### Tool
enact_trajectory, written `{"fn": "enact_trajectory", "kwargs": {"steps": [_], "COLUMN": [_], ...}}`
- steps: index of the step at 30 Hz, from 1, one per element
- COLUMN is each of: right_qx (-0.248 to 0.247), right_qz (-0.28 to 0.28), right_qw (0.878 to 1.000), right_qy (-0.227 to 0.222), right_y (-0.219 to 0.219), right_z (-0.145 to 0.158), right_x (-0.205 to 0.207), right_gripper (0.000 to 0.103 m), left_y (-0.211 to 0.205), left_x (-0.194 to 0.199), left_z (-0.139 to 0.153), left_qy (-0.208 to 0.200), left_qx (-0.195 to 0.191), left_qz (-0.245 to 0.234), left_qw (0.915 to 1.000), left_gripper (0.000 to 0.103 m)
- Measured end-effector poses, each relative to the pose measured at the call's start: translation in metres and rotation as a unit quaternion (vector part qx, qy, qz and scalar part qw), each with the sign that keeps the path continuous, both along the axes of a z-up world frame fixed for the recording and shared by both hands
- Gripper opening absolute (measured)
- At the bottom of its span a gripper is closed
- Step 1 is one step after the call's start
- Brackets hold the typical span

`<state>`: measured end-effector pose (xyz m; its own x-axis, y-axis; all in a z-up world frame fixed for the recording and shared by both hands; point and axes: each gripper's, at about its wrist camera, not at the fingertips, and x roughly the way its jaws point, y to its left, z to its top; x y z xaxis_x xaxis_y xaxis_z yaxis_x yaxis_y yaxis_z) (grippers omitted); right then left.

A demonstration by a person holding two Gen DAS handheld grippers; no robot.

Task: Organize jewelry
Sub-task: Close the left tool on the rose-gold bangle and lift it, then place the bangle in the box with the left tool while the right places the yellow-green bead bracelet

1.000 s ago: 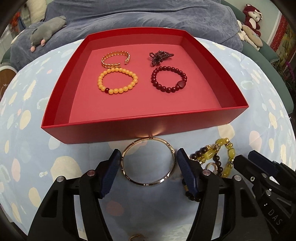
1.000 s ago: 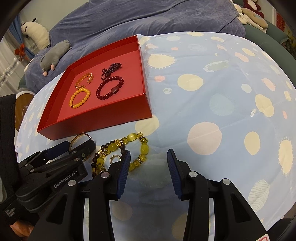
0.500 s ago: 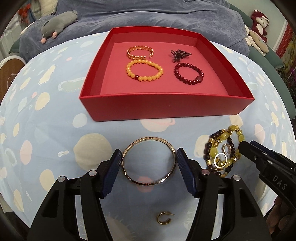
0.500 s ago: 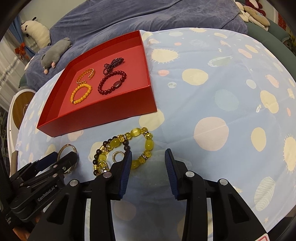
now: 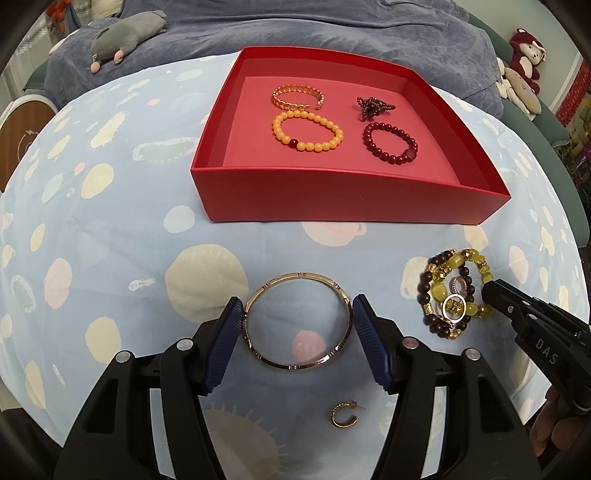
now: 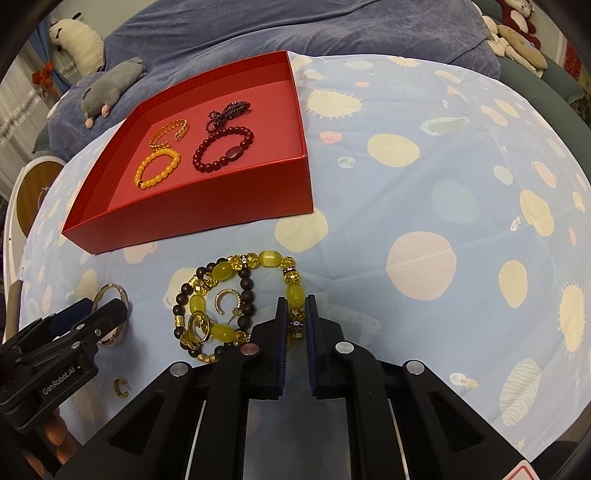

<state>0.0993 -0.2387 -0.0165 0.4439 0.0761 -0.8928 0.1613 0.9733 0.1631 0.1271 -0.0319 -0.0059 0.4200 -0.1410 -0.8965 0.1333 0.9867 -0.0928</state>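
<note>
My left gripper (image 5: 297,325) is shut on a thin gold bangle (image 5: 295,275), held just above the cloth in front of the red box (image 5: 351,201). The box holds a gold chain cuff (image 5: 297,96), an orange bead bracelet (image 5: 306,131), a dark red bead bracelet (image 5: 389,142) and a dark beaded piece (image 5: 371,105). My right gripper (image 6: 296,314) has its jaws closing, and the pads pinch the near side of the yellow bead bracelet (image 6: 271,257). That bracelet lies tangled with a dark brown bead bracelet (image 6: 245,284), a hoop earring (image 6: 225,301) and a gold ring (image 6: 199,325).
A second small gold hoop earring (image 5: 343,415) lies on the spotted blue cloth (image 5: 110,258) under my left gripper. Plush toys (image 5: 125,35) rest on the blue blanket behind the box. A round wooden stool (image 6: 31,192) stands off the left edge.
My left gripper drew back from the red box with the bangle, and the loose earring came into view. The right jaws closed from wide apart onto the yellow bracelet.
</note>
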Motion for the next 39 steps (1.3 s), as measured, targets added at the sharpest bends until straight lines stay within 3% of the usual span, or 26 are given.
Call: {"fn": "enact_trajectory", "kwargs": {"steps": [6,14,21,26,31,39], "right_qx": [0.018,0.038,0.038,0.063,0.076,0.067], "right_qz": [-0.002,0.021,0.055,0.057,0.052,0.026], "right_qw": [1.000,0.997,0.991,0.987,0.987,0.996], "right_qy": [-0.021,-0.069,-0.116,-0.140,-0.129,-0.052], "right_y": [0.000,0.012,0.026,0.028,0.031,0.016], "right_z": [0.023,0.080,0.127,0.146,0.132,0.059], "right_x": [-0.006,0.006,0.035,0.065,0.091,0.096], "right_gripper": [0.009,0.009,0.009,0.009,0.009,0.009], "left_y": [0.006,0.019,0.020,0.008,-0.007,-0.023], "left_x": [-0.005,-0.003,0.021,0.051,0.083,0.094], "left_z": [0.015,0.051,0.087,0.103,0.095,0.037], "left_qy": [-0.008,-0.026,-0.048,-0.068,-0.061,-0.008], "left_qx": [-0.009,-0.029,-0.044,-0.049,-0.055,-0.031], "left_qz": [0.001,0.002,-0.010,-0.025,-0.035,-0.051], "left_qw": [0.9999,0.9992,0.9979,0.9962,0.9960,0.9982], "left_gripper": [0.059,0.059,0.059,0.059,0.059,0.059]}}
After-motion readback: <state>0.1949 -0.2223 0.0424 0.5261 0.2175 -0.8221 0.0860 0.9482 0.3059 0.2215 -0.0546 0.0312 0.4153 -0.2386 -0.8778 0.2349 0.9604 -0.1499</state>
